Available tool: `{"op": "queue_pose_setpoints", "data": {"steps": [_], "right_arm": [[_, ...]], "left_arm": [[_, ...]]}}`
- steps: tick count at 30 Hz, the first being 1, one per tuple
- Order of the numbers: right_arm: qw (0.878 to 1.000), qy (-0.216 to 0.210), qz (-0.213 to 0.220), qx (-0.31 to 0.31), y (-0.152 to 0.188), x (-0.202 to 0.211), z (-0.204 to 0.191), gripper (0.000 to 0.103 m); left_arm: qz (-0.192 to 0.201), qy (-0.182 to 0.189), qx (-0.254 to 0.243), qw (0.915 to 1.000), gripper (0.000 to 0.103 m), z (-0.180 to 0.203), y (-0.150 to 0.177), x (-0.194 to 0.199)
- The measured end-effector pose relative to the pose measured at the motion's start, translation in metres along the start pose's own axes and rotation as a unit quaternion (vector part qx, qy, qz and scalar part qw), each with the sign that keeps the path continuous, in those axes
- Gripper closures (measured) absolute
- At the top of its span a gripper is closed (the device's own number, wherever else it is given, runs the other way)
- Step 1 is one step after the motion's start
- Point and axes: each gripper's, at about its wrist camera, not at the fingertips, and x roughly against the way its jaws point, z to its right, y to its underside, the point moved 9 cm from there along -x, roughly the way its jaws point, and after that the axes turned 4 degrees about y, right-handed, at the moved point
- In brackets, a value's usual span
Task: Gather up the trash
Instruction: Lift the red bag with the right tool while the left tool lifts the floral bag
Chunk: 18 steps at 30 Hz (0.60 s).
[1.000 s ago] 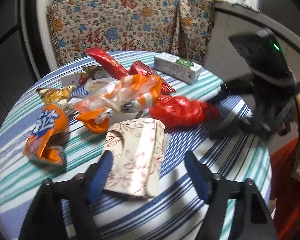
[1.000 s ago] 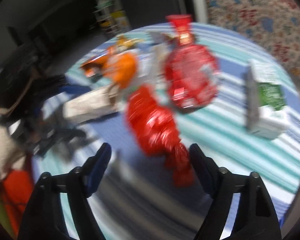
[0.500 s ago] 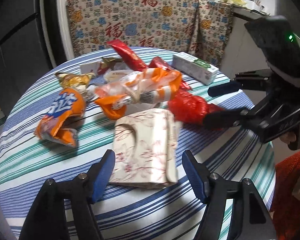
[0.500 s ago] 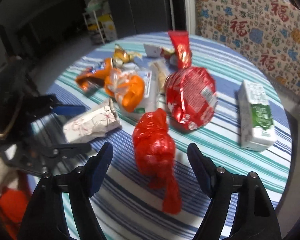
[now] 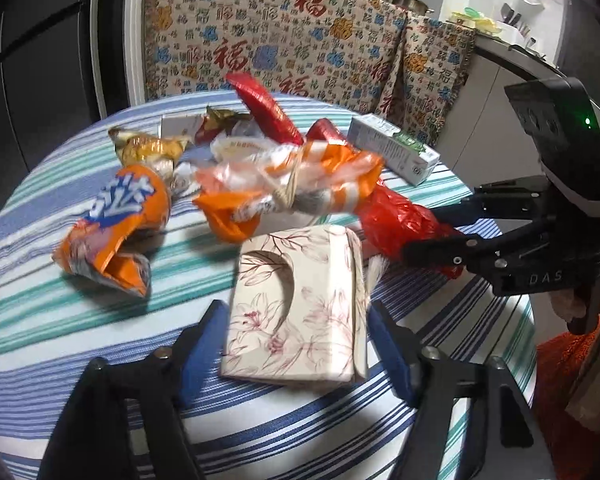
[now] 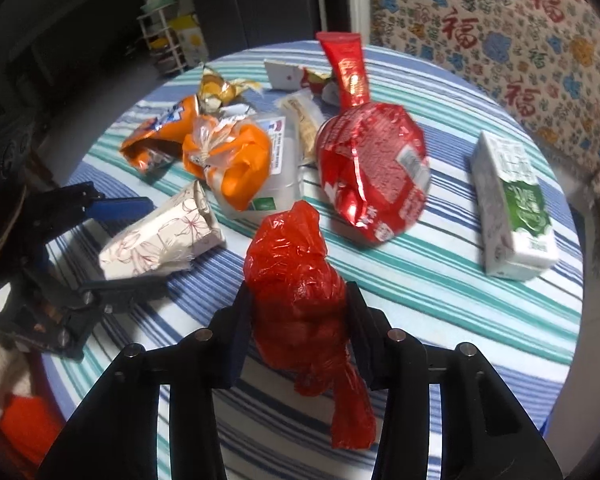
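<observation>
So the big change: the right tool (image 6: 298, 312) has just been closing, and its jaws now sit tight against both sides of the crumpled red plastic bag (image 6: 296, 280), low in the middle of the right wrist view. Half a second back those jaws stood wide with the bag lying loose between them, so I'd call this a fresh pinch, bag clenched but not lifted off the striped table (image 6: 440, 280) yet as far as I can tell.

The left tool (image 5: 296, 344) is the other story. It's released, jaws spread either side of the flowery tissue box (image 5: 300, 304) at the bottom centre of the left wrist view, pads close but not pressing. No real change there.

Everything else is untouched in the upper half of the frame: the orange snack bag (image 5: 116, 224), the big red foil pack (image 6: 372, 172), the milk carton (image 6: 512, 204).

My guess is the first piece of trash is about secured, with the box next.
</observation>
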Motion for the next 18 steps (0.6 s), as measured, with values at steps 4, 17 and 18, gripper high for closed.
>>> {"op": "queue_pose_setpoints", "data": {"steps": [4,17,18], "right_arm": [[1.0,-0.002,0.01,-0.026,0.003,0.014,0.009,0.058],[0.985,0.02,0.067,-0.16,0.039,0.092,0.099,0.058],[0.982,0.027,0.068,-0.171,0.044,0.098,0.111,0.058]], "left_arm": [[0.009,-0.008,0.004,0.9999,0.036,0.002,-0.001,0.007],[0.031,0.022,-0.012,0.9992,0.036,0.089,-0.025,0.031],[0.03,0.031,-0.014,0.999,0.036,0.101,-0.029,0.029]]}}
